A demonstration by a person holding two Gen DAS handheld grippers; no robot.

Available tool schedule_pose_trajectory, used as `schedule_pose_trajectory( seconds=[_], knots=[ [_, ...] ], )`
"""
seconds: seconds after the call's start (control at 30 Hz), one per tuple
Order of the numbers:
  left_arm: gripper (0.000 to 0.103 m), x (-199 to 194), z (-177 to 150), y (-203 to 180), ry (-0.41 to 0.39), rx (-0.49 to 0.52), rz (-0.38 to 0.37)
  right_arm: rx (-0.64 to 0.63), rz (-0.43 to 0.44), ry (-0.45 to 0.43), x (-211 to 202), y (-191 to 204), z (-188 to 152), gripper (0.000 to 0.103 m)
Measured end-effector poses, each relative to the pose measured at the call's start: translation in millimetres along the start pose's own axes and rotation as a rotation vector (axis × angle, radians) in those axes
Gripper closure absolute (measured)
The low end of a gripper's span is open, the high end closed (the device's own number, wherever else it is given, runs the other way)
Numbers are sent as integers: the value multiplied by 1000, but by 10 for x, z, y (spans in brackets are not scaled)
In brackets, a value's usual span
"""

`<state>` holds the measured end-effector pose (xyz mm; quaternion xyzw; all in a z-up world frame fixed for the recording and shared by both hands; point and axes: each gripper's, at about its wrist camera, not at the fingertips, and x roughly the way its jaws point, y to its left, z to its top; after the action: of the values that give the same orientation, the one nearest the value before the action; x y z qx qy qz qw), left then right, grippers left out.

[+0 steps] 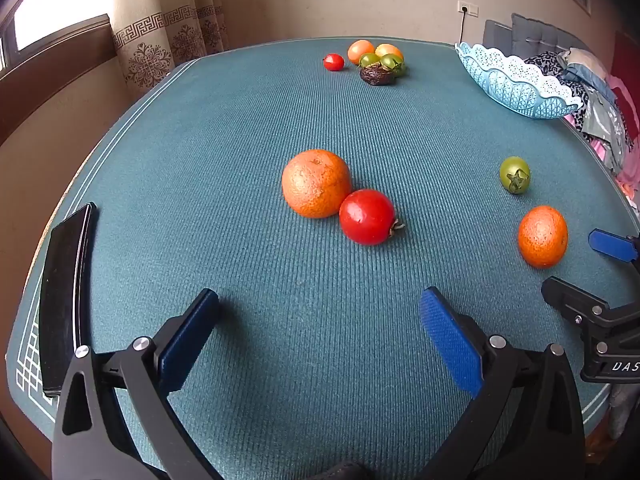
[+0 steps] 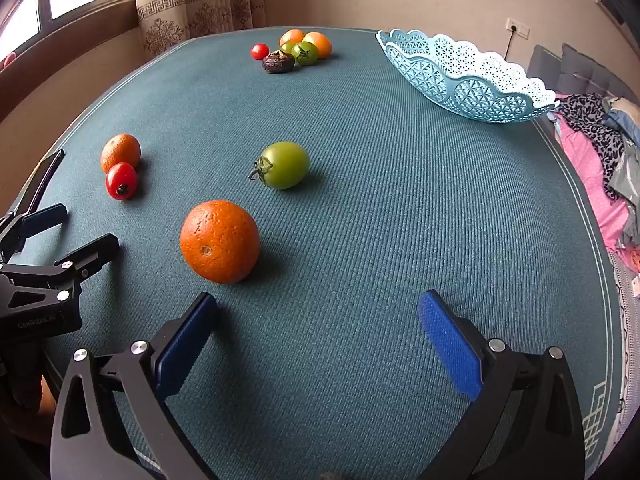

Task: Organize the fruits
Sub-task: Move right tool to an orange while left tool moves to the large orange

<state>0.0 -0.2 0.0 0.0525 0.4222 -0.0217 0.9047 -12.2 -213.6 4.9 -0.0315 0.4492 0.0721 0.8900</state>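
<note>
Both the left gripper [image 1: 320, 340] and right gripper [image 2: 320, 340] hover spread wide and empty above scattered fruit, so sorting seems unstarted: next, probably, the right closes on the round orange [image 2: 219, 241] for the pale-blue lattice plastic basket [image 2: 472, 88].

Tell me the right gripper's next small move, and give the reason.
Probably ease the right gripper forward and a little left to straddle the nearest orange. Its jaws are wide open and hold nothing, that orange lies loose just ahead of its left finger, and the blue basket looks empty so far.
</note>
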Motion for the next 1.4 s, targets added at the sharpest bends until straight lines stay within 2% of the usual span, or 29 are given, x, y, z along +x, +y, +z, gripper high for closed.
schedule_pose_trajectory(
  seconds=[0.6,1.0,1.17,1.3,1.4],
  knots=[
    [2,0,-6,-9,3,0,-1,-8,9,7,13,8,9,5],
    [2,-4,71,117,10,-40,-23,-72,133,-29,-127,182,97,7],
    [2,-7,132,218,7,-71,-17,-66,172,-7,-49,248,220,24],
    [2,-10,196,240,-3,-76,-10,-44,187,6,19,243,280,31],
    [2,-1,242,244,-7,-78,-16,-55,196,7,43,281,320,40]
  ],
)
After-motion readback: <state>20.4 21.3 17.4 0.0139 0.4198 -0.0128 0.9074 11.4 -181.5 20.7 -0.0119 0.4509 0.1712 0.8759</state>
